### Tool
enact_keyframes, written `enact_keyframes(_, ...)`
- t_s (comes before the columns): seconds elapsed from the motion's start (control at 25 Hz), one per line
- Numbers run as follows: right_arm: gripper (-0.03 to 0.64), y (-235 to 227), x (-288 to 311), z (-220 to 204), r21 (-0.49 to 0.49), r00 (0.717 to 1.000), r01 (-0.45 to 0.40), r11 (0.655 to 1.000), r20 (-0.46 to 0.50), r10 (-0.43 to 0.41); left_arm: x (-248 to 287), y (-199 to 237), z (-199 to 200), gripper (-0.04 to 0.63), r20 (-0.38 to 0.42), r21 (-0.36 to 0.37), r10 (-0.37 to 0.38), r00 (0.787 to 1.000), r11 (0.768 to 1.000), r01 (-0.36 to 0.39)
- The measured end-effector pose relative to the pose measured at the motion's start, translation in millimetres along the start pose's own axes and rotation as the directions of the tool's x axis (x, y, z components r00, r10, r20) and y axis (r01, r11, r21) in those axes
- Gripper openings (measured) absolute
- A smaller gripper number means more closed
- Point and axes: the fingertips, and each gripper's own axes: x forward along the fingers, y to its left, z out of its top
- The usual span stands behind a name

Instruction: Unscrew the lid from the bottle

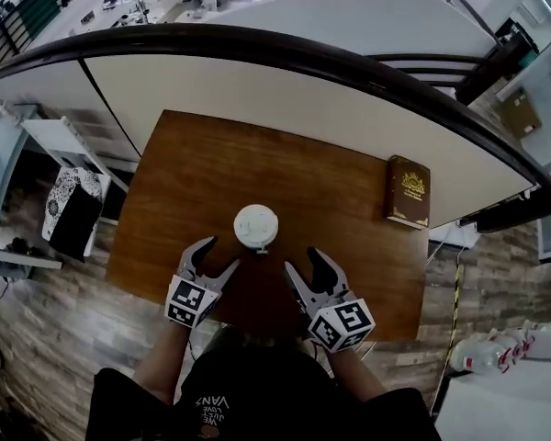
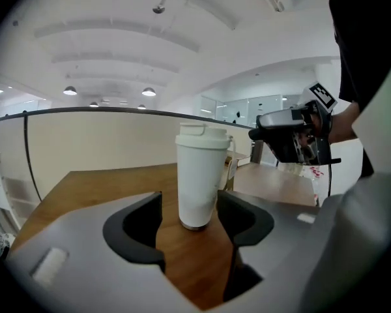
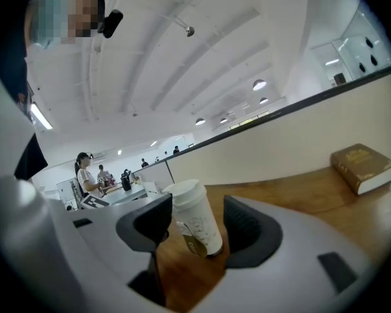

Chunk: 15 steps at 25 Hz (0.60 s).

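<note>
A white bottle (image 1: 256,227) with a white lid stands upright near the middle of the brown wooden table (image 1: 202,168). My left gripper (image 1: 217,256) is just in front of it to the left, open and empty. On the other side, also a little short of the bottle, my right gripper (image 1: 305,263) is open and holds nothing. In the left gripper view the bottle (image 2: 199,181) shows beyond the gap of the left gripper (image 2: 190,223), untouched. The right gripper view shows the bottle (image 3: 197,225) tilted in frame, past the right gripper (image 3: 195,233), with a small tag hanging at its side.
A brown book (image 1: 408,190) with gold print lies at the table's right far edge, also seen as the book (image 3: 363,167) in the right gripper view. A dark curved railing (image 1: 285,51) runs beyond the table. A white chair (image 1: 72,208) stands left of it.
</note>
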Motion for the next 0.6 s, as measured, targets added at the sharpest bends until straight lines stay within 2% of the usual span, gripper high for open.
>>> enact_keyframes(0.12,0.215,1,7,0,0.004,0.998,0.054,0.999,0.03,-0.054,15,5,0,0.253,0.004,0.035,-0.086,0.996,0.996,0.086)
enact_keyframes(0.28,0.225,9,17,5,-0.023,0.994,0.086,0.996,0.073,-0.084,33,1,1,0.272,0.016,0.087,-0.202,0.979,0.976,0.2)
enact_keyframes(0.6,0.249,20,40,13,-0.092,0.993,0.071,0.993,0.105,-0.061,54,-7,0,0.316,0.046,0.122,-0.314,0.948,0.944,0.306)
